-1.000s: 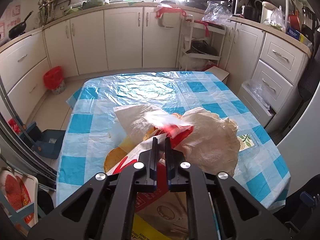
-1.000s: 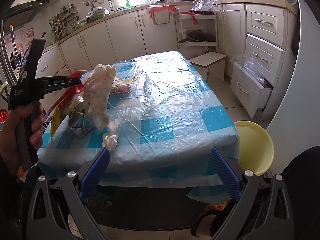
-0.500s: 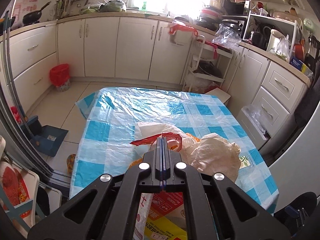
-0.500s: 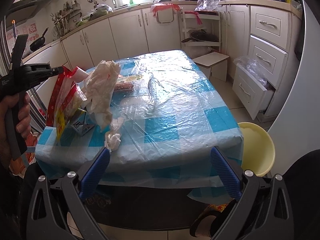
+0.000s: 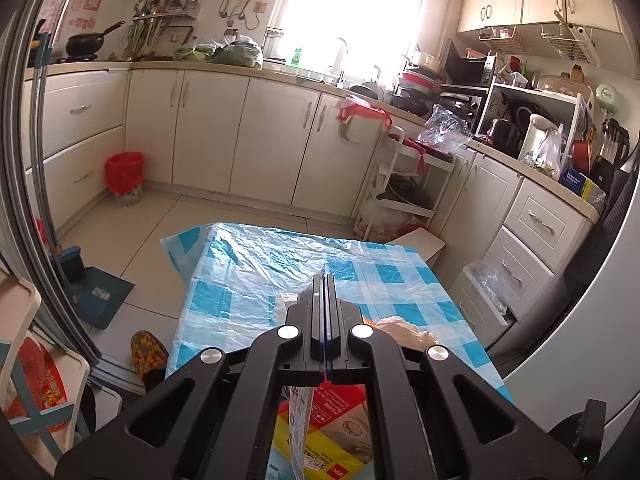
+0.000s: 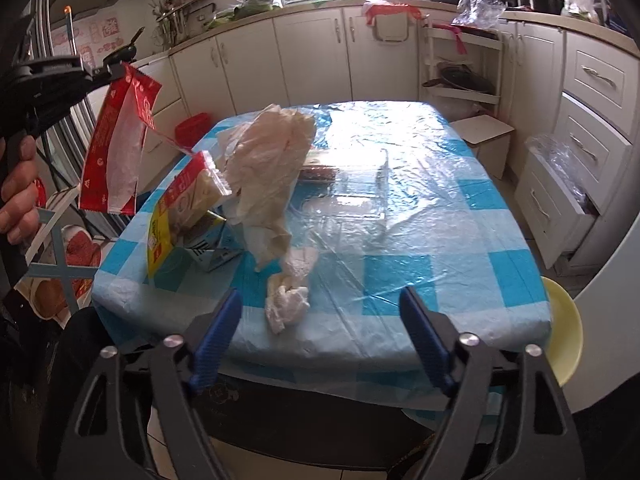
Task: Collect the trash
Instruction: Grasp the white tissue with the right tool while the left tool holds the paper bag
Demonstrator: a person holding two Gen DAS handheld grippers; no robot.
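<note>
The left gripper (image 6: 114, 69) has its jaws clamped on a red and clear wrapper (image 6: 116, 148), which hangs in the air off the counter's (image 6: 400, 240) edge at about 9 o'clock. The right gripper (image 6: 320, 336) waits at 6 o'clock, jaws apart and empty. By my reading the collecting has barely begun: a crumpled beige bag (image 6: 268, 172), a yellow packet (image 6: 180, 216), a white tissue wad (image 6: 288, 304) and clear film (image 6: 360, 196) lie on the counter. A red-lined bin (image 5: 124, 172) stands by the cabinets.
</note>
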